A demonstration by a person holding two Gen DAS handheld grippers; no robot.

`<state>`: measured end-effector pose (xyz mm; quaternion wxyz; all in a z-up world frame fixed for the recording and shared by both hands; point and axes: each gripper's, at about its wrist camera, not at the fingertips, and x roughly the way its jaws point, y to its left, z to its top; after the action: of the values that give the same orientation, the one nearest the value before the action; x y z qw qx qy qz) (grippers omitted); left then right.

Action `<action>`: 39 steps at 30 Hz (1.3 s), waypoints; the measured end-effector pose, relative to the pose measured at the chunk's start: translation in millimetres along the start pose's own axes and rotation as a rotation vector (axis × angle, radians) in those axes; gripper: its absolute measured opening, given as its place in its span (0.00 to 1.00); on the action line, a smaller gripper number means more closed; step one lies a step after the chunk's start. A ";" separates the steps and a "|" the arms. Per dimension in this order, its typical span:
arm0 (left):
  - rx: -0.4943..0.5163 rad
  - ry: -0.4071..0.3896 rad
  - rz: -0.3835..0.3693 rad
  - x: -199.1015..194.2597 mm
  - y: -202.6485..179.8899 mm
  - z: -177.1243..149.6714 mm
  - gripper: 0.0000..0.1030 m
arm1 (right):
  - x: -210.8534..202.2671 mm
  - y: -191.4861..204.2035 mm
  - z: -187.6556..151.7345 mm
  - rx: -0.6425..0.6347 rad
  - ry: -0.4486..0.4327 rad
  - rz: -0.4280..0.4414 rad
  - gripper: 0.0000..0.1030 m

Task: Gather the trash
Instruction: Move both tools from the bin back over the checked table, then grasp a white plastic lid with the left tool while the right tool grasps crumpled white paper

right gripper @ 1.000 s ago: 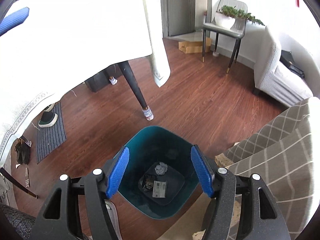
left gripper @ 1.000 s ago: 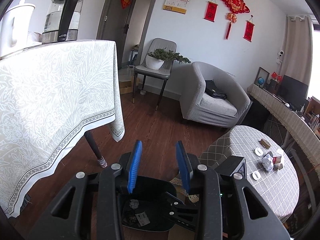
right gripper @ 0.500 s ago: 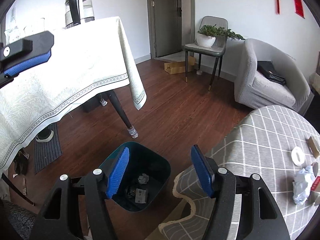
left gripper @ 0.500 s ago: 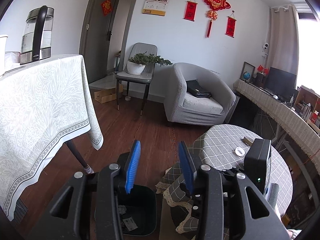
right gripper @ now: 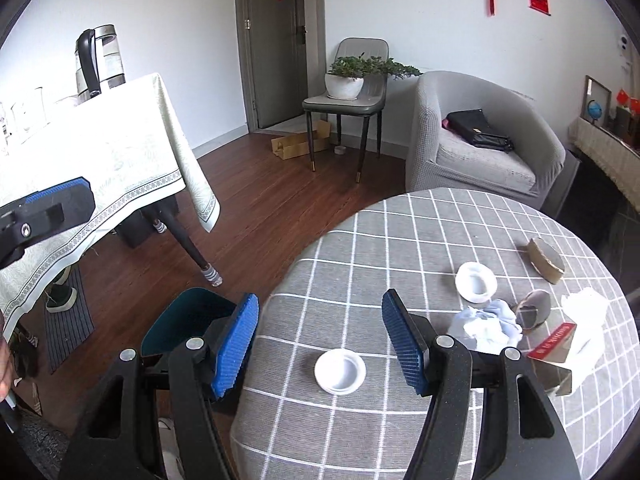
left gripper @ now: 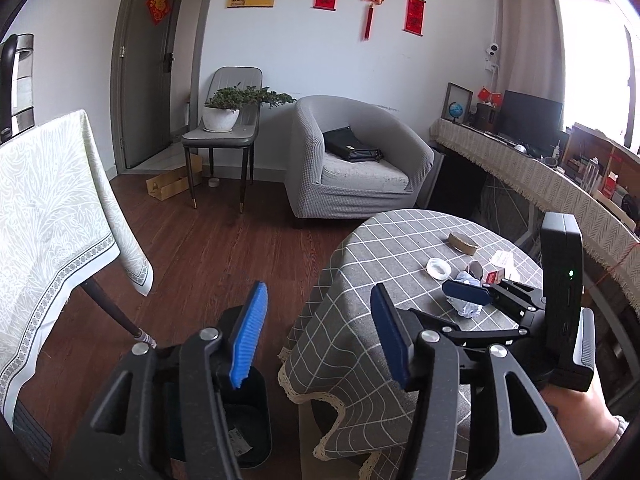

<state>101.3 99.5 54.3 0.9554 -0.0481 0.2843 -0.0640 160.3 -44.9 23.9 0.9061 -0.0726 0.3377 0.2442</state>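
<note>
Grey checked cloth covers the round desk (right gripper: 400, 240), where crumpled paper (right gripper: 486, 326), two white lids (right gripper: 340, 370) and a red box (right gripper: 554, 344) lie. The right gripper (right gripper: 320, 344) hangs above with jaws released and empty. The left gripper (left gripper: 316, 332), jaws just opening, is empty above the teal bin (right gripper: 188, 314) beside the desk.

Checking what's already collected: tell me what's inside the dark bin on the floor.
In the left wrist view the bin shows one paper scrap at its bottom. The left gripper, jaws just opened and empty, covers most of the inside. The right wrist view shows only the bin's teal inner wall.
</note>
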 end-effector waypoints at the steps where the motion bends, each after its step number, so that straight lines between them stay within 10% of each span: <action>1: 0.007 0.011 -0.006 5.3 -3.4 -0.5 0.55 | -1.1 -6.8 -1.3 0.004 0.001 -0.009 0.63; 21: 0.188 0.186 -0.196 90.4 -75.5 -35.8 0.58 | 2.6 -75.6 -16.6 0.048 0.065 -0.082 0.63; 39: 0.273 0.261 -0.193 130.4 -103.4 -54.4 0.48 | 13.7 -98.5 -24.0 0.030 0.124 -0.118 0.52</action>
<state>169.8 -25.1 -47.9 0.8975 0.0637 0.3884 -0.1988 203.8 -132.4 -6.6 0.8973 -0.0941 0.3919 0.1802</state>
